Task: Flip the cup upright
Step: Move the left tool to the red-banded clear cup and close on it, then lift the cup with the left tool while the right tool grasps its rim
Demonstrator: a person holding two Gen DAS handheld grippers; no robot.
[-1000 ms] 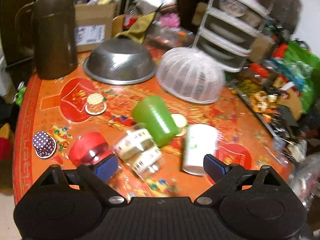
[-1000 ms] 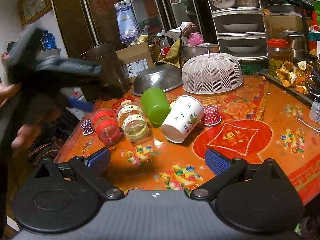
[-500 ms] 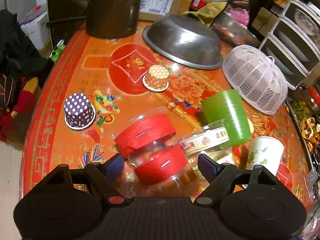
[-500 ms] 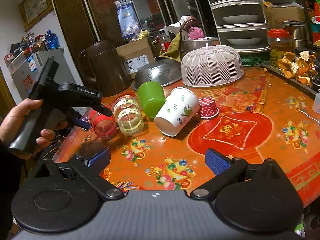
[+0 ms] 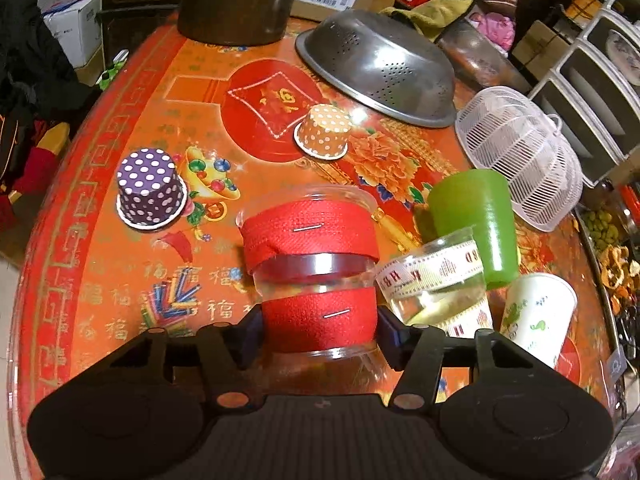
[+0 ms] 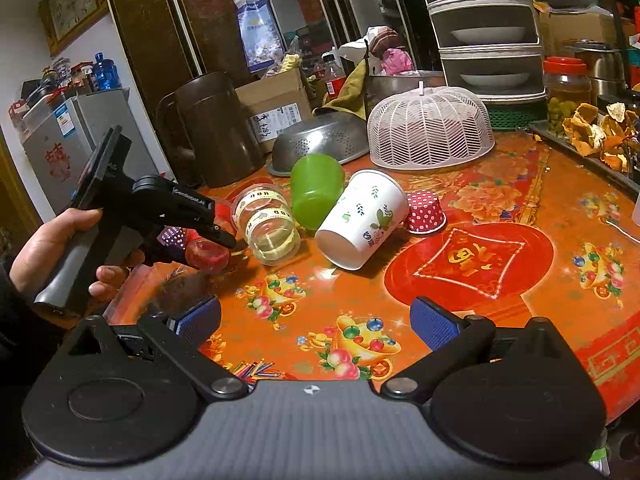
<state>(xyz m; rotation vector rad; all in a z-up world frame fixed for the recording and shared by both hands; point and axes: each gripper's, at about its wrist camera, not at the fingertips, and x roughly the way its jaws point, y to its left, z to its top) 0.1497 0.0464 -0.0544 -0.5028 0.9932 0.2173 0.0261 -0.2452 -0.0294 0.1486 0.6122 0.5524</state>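
Observation:
A clear plastic cup with two red ribbon bands [image 5: 316,256] lies on its side on the orange table [image 5: 120,280]. My left gripper [image 5: 318,330] has closed its blue pads on the cup's near end, one on each side. In the right wrist view the left gripper [image 6: 224,236] is held low at the red-banded cup [image 6: 206,254]. Next to it lie a clear cup with white ribbon [image 5: 436,280], a green cup [image 5: 476,220] and a white leaf-print paper cup [image 5: 536,312], all on their sides. My right gripper [image 6: 316,322] is open and empty above the table's front.
Upside-down small dotted cups: purple [image 5: 150,188], orange [image 5: 326,132], red [image 6: 426,212]. A steel colander [image 5: 380,68], a white mesh food cover [image 5: 524,156] and a brown pitcher [image 5: 236,0] stand further back. A tray of peels [image 6: 592,132] sits at the right edge.
My left gripper has moved forward and down onto the red-banded cup and closed its fingers on it. The right gripper has stayed open and nearly still.

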